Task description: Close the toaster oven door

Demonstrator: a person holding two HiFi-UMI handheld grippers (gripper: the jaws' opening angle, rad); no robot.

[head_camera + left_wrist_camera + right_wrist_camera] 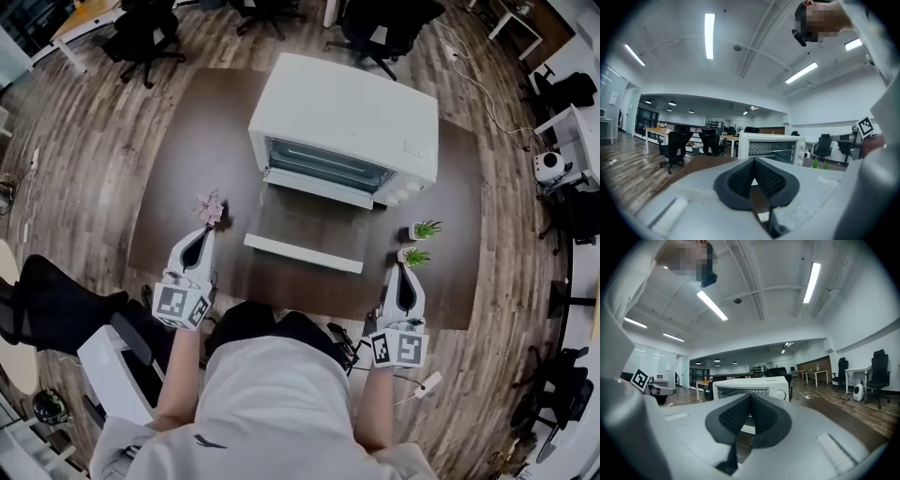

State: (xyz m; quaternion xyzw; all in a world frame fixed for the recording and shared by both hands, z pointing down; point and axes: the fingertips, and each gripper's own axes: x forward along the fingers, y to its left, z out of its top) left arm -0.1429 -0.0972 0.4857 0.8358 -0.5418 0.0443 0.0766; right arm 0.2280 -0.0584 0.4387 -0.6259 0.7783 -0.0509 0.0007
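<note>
1. We see the toaster oven (347, 117) at the far middle of the dark table (178, 169), with its mouth facing us.
2. Its door (314, 223) hangs fully open, lying roughly flat toward the near side. The white handle bar (302, 253) runs along its near edge.
3. The left gripper (207, 232) sits near-left of the door, apart from it. We read its fingers as pressed together, with nothing between them.
4. The right gripper (404, 269) sits near-right of the door, also apart from it. Its fingers meet too, and it is empty.
5. Both gripper views point at the oven front, and we see the wire rack (771, 149) inside.
6. A small pink flower (210, 206) lies just past the left gripper's tip.
7. Two potted plants (427, 229) stand right of the door, the nearer one just beside the right gripper's tip.
8. Office chairs (145, 37) stand on the wood floor beyond the table.
</note>
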